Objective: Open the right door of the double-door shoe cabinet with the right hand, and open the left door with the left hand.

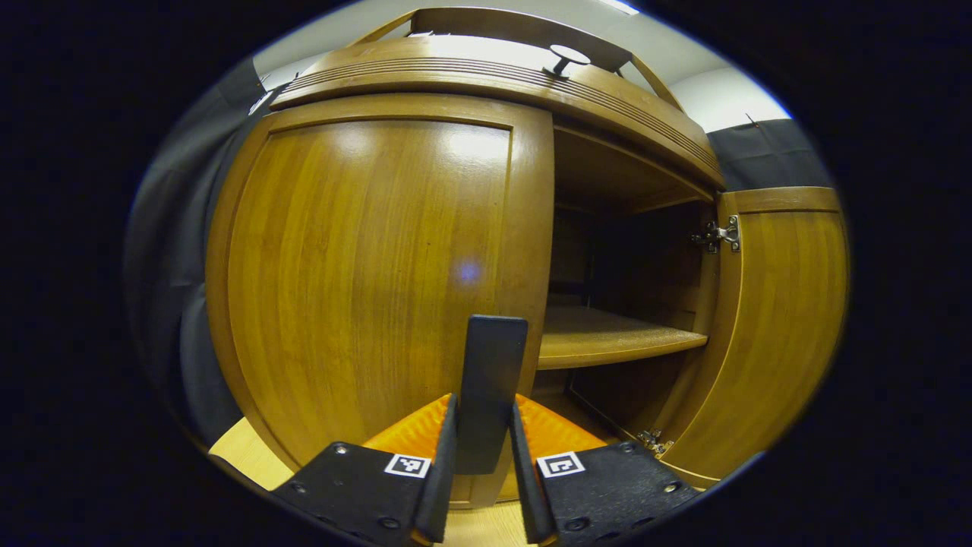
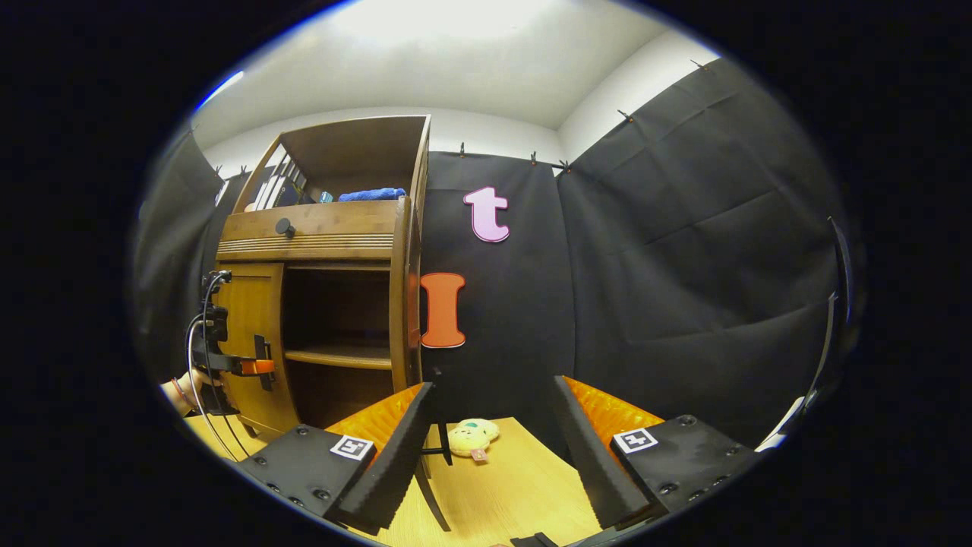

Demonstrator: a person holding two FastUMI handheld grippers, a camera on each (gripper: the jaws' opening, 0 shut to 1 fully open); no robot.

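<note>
Though right door [image 1: 782, 327] open, left door [image 1: 364, 281] closed

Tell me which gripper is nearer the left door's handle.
Left. The left gripper has its fingers on either side of the left door's handle; the right gripper hangs open, well back from the cabinet.

A pale, light-grained wooden tabletop [image 2: 516, 486] carries the things. A warm-brown wooden double-door shoe cabinet [image 2: 319, 319] stands directly on it toward its left side in the right gripper view, and the same pale surface shows under the cabinet's base in the left gripper view [image 1: 243, 452]. A small yellowish plush toy with a green patch [image 2: 472, 437] lies on the bare wood just to the right of the cabinet, close to the black cloth wall.
</note>
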